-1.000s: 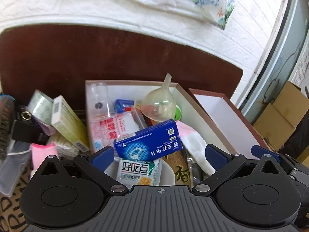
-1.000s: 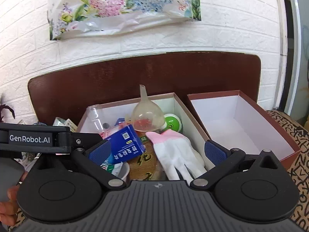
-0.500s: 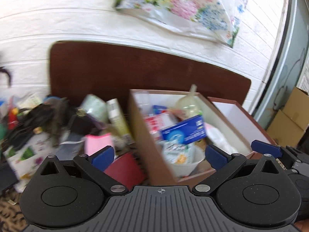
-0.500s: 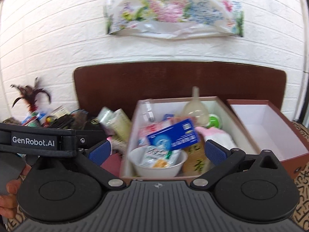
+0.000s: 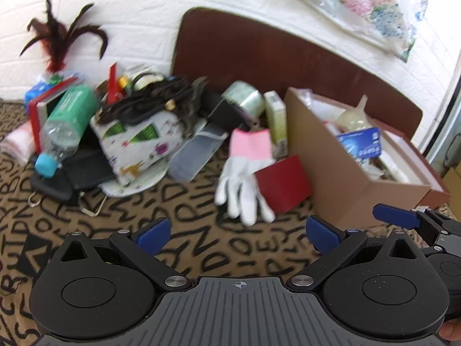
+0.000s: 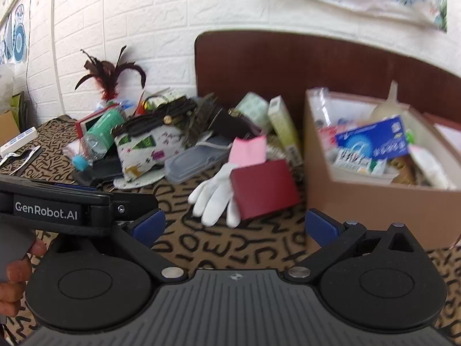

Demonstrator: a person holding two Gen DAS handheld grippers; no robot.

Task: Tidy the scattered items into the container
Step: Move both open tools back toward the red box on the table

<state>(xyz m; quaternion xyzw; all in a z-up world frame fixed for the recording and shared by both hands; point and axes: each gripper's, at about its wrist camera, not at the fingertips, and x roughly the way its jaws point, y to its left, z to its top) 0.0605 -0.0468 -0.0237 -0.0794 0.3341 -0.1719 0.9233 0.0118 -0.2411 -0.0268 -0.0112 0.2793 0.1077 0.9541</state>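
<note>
A brown cardboard box [image 5: 340,178] [image 6: 374,201] stands at the right, holding a blue medicine box [image 6: 374,139], a funnel and other items. To its left lies a pile of scattered items: a white glove with pink cuff [image 5: 245,184] [image 6: 216,196], a dark red box [image 5: 283,187] [image 6: 263,187], a clear case [image 5: 196,152], a green bottle [image 5: 67,124] and a patterned pouch [image 5: 138,144]. My left gripper [image 5: 237,232] is open and empty, short of the glove. My right gripper [image 6: 233,225] is open and empty, near the glove and red box.
The surface is a brown cloth with black letters [image 5: 187,248]. A second box with a white inside [image 5: 415,158] stands right of the cardboard box. A dark headboard [image 6: 288,66] and white brick wall are behind. A feather toy [image 5: 57,46] stands at the far left.
Both grippers have pulled back from over the box and swung left toward the pile. The blue medicine box stays in the cardboard box. Both grippers remain open.
</note>
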